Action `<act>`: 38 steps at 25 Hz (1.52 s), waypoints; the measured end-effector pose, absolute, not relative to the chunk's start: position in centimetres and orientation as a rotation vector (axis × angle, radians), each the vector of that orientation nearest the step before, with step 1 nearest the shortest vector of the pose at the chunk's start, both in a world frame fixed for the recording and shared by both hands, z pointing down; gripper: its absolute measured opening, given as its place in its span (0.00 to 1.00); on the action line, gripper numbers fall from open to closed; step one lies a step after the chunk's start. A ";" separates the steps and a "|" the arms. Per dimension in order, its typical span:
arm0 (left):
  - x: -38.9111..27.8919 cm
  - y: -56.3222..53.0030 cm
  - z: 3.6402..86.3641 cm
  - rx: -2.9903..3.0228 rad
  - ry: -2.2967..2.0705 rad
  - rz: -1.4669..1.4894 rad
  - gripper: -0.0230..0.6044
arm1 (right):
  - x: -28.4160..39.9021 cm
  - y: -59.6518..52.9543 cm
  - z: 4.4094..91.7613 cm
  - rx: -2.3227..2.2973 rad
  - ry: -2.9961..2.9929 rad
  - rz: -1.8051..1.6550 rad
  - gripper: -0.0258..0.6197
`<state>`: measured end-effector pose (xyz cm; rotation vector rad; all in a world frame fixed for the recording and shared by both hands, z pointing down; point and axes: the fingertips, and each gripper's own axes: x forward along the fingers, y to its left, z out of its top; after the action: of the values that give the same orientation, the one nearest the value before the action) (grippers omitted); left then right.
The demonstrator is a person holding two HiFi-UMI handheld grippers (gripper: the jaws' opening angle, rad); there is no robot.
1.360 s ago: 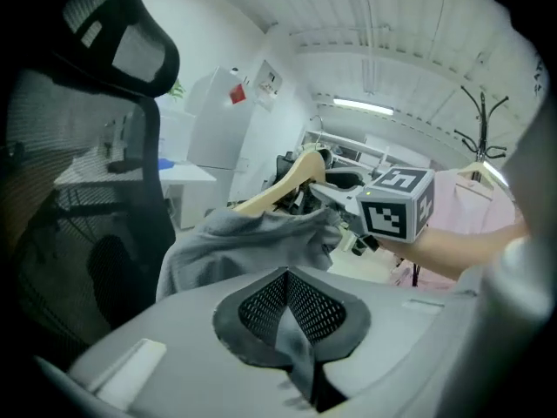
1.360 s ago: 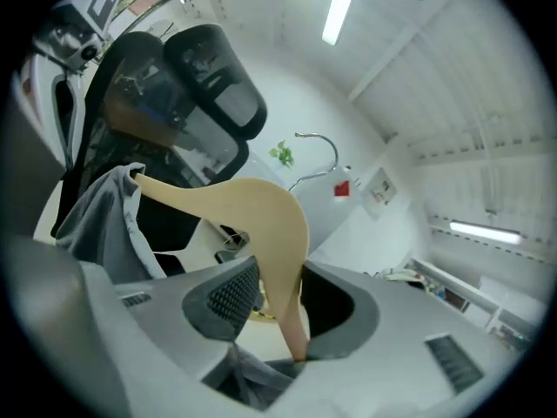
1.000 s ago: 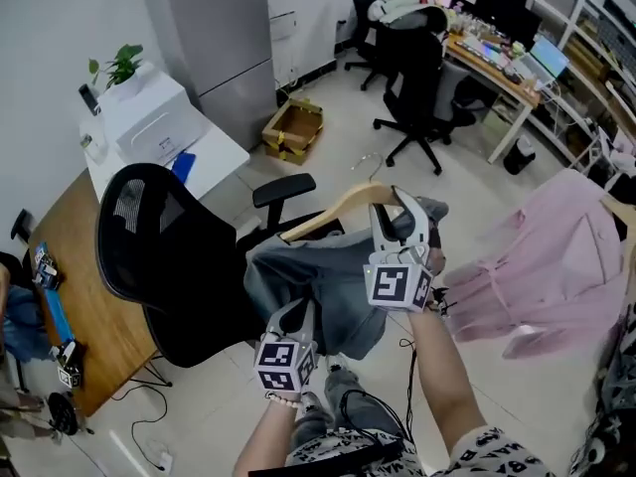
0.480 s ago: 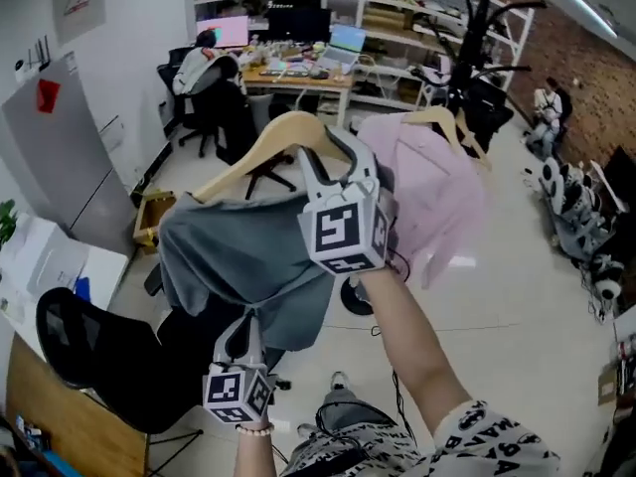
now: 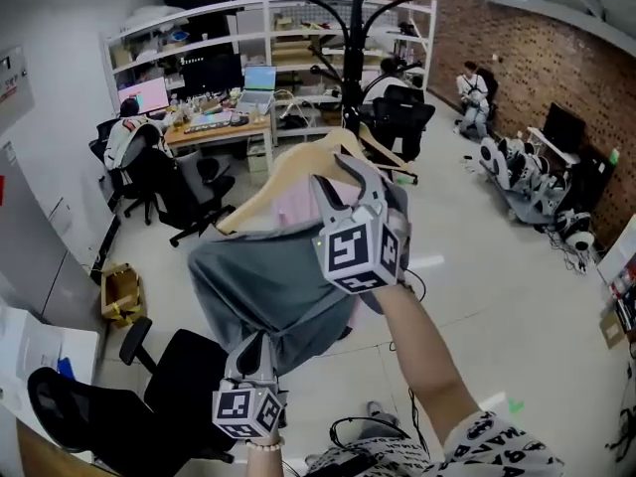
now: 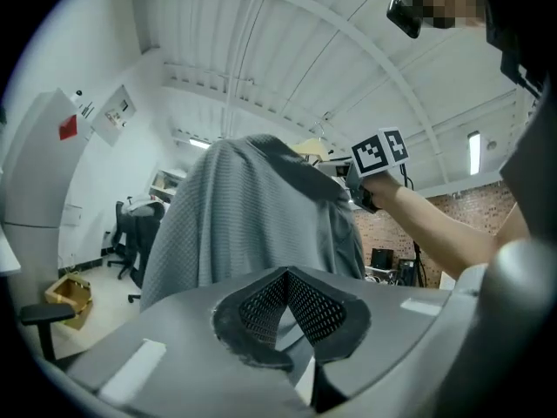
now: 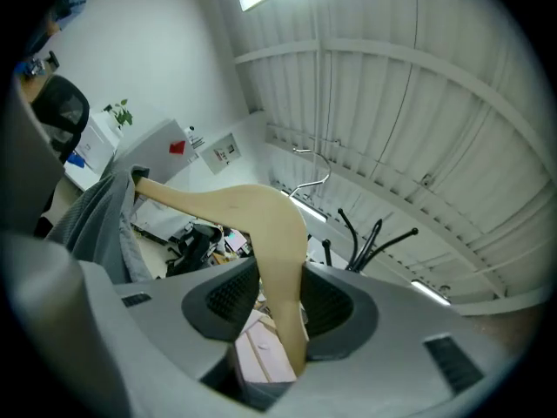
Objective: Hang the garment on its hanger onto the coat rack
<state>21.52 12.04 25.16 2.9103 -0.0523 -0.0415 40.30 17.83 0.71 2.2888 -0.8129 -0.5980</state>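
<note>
A grey garment [image 5: 273,286] hangs on a wooden hanger [image 5: 283,172]. My right gripper [image 5: 348,182] is raised in the middle of the head view, shut on the hanger's neck. In the right gripper view the hanger [image 7: 261,225] runs between the pads, and its metal hook [image 7: 313,168] points up. The black coat rack [image 5: 353,28] stands straight behind; its arms [image 7: 370,238] show beyond the jaws. Lower down, my left gripper [image 5: 255,351] pinches the garment's bottom edge. Grey cloth [image 6: 244,216] fills the left gripper view above the closed pads [image 6: 252,307].
A pink garment [image 5: 296,205] on a second hanger [image 5: 386,154] hangs at the rack behind the grey one. A black office chair [image 5: 139,410] stands at the lower left. Desks with monitors [image 5: 214,107] and chairs line the back. A person [image 5: 472,92] sits far right.
The head view has swung from the office chair round to the coat rack. My right gripper has carried the hanger and grey garment up towards the rack; the left gripper still holds the hem.
</note>
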 end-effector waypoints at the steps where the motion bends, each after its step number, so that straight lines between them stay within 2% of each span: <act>1: 22.2 12.7 25.2 2.907 -0.031 -0.047 0.04 | 41.2 18.9 1.0 2.283 -0.783 -0.573 0.31; 10: 28.9 18.1 23.5 2.889 0.067 -0.070 0.04 | 52.4 24.8 0.0 2.153 -0.553 -0.376 0.31; 17: 29.5 17.1 23.4 2.863 0.019 -0.098 0.04 | 58.9 23.5 -4.5 2.105 -0.479 -0.307 0.31; 24: 29.2 15.6 23.1 2.867 -0.018 -0.118 0.04 | 62.8 20.1 -5.1 2.095 -0.519 -0.215 0.31; 38: 28.5 13.5 23.9 2.849 -0.071 -0.094 0.04 | 67.8 16.8 0.1 2.081 -0.526 -0.079 0.31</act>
<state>28.53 13.53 23.87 2.8490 -0.0714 -0.0939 67.78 16.83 0.09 2.0811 -0.5257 -0.0793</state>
